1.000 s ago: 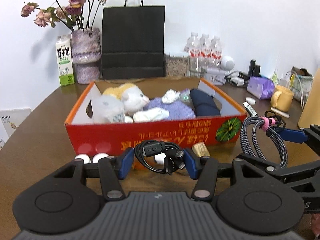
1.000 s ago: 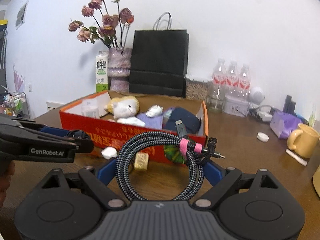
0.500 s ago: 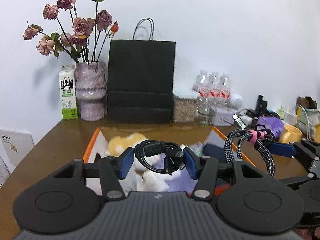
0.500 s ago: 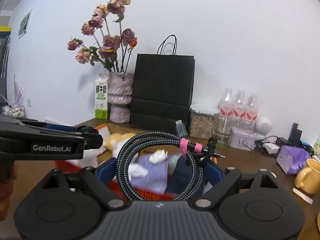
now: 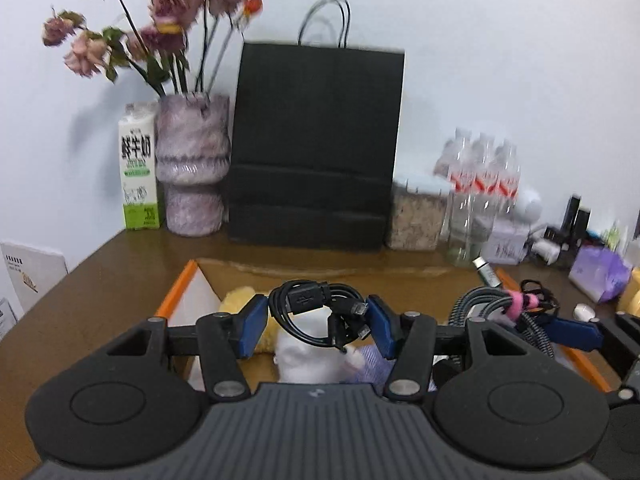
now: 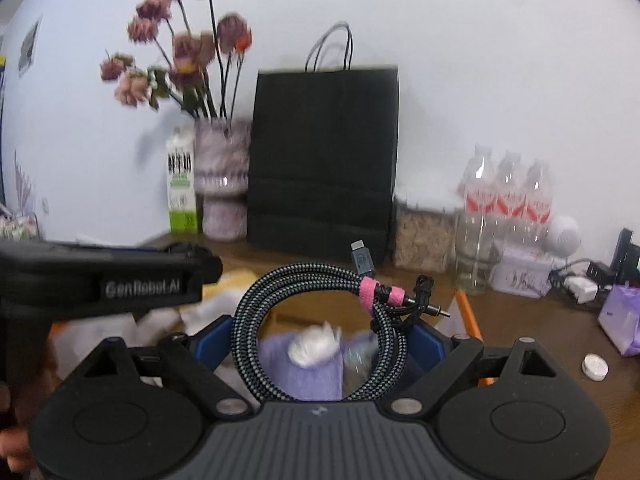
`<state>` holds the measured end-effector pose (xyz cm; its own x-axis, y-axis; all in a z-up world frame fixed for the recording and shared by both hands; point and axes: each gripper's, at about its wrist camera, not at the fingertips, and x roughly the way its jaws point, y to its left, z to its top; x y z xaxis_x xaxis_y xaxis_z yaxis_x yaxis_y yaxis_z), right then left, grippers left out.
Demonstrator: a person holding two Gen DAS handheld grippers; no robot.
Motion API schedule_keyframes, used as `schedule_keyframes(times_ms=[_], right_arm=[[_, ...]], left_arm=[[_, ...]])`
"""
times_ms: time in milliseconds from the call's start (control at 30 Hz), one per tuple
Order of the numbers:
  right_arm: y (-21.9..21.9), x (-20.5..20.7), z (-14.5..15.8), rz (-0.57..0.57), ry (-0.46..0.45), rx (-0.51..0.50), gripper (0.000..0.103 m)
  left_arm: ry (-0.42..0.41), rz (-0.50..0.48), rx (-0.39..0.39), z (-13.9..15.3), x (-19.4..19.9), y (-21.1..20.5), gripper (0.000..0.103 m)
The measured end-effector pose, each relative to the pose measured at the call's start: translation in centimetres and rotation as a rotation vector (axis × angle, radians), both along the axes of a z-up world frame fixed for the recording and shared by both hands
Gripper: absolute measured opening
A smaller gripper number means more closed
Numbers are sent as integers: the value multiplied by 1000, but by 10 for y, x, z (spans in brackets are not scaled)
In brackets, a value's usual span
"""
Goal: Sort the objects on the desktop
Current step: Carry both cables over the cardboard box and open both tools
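1. The left tool (image 5: 316,326) is clenched on a small coil of black cable (image 5: 320,312), which sits between its blue pads and is lifted off the desk (image 5: 100,280).
2. The right tool (image 6: 320,344) grips a larger braided cable (image 6: 316,320), coiled and bound with a pink strap (image 6: 378,292); the coil stands upright between the pads, its plug ends sticking out to the right.
3. Directly below and ahead of both tools lies the orange-edged box (image 5: 182,288). The two tools hang side by side above its opening, and the right one shows at the right edge of the left camera's view.
4. The box already holds a yellow and white plush toy (image 5: 288,344), a purple cloth (image 6: 308,368) and a white crumpled item (image 6: 314,344), so part of the sorting looks done.
5. Both cables are still in the grips, so dropping them into the box appears to be the step in hand; neither touches the contents yet.
6. Beyond the box, at the far edge of the desk, stand a black paper bag (image 5: 316,144), a vase of dried flowers (image 5: 192,168), a milk carton (image 5: 138,172) and water bottles (image 5: 480,184).
7. To the right of the tools a purple pouch (image 6: 622,316) and a small white round lid (image 6: 595,366) lie on the desk; they may still need sorting, though that cannot be told for sure.
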<state>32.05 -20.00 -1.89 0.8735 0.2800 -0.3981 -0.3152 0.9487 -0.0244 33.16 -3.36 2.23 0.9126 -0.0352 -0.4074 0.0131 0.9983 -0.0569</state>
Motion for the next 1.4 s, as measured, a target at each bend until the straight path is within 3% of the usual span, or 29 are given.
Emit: schedule_keyframes(times_ms=[167,233,300,333,367,533,1400], right_arm=[[-7,11,-14,-14,57,26,90],[-6,13,-17,-21,68,19,91],[-7,14,-20,-29,75,10,92],[-7,13,-19,-30,70,11,95],[-7,11,-17,-34,60,14,103],[-9,0,-4,-51,11,11,103],[-8,-12,5,-59,-4,5,103]], left_arm=[[44,0,18,-13,7,-1,56],[36,3,31,-13,4,-2,62],[15,16,57,-10,-1,-5,97],[-9,25,71,-8,-5,-7,103],[-37,29,76,-6,-10,-7,103],[-81,64,50,1,-18,-2,103],[-127,68,-10,-2,-43,11,103]])
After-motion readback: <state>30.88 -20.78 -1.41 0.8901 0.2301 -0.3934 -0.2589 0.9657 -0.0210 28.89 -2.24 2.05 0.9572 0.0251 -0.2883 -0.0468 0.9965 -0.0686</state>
